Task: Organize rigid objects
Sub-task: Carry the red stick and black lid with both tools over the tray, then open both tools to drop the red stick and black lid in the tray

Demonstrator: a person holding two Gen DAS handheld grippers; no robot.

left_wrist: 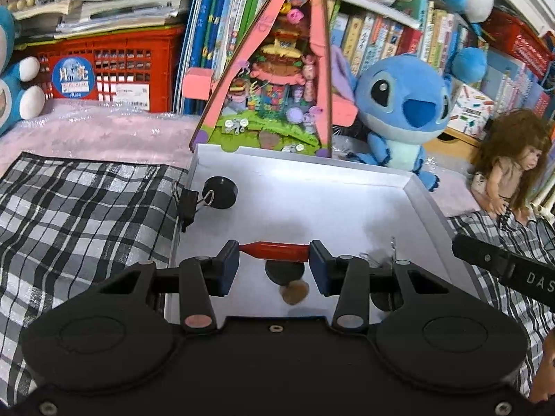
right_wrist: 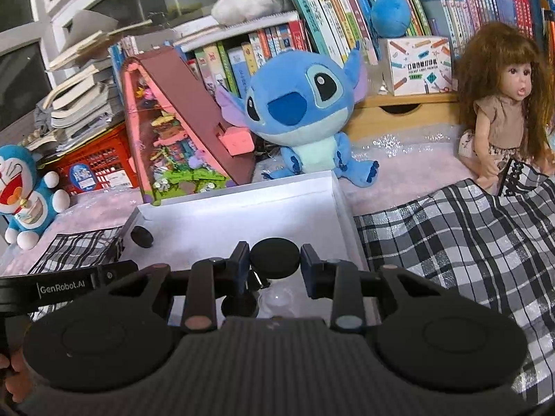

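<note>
A white shallow tray (left_wrist: 419,194) lies on the bed. My left gripper (left_wrist: 274,251) is shut on a red pen-like stick (left_wrist: 277,250), held crosswise above the tray. Below it in the tray lie a black disc (left_wrist: 282,273) and a tan stone-like piece (left_wrist: 295,291). Another black disc (left_wrist: 222,192) sits at the tray's far left, by a black binder clip (left_wrist: 189,202) on the rim. My right gripper (right_wrist: 275,260) is shut on a black disc (right_wrist: 275,258) over the tray (right_wrist: 341,204). A black disc (right_wrist: 141,236) lies at the far left corner.
Plaid cloth (left_wrist: 86,208) lies on both sides of the tray (right_wrist: 451,242). Behind the tray stand a pink triangular toy house (left_wrist: 277,79), a Stitch plush (left_wrist: 399,111), a doll (right_wrist: 499,104), a red crate (left_wrist: 114,69) and bookshelves. The other gripper's body (left_wrist: 503,263) is at right.
</note>
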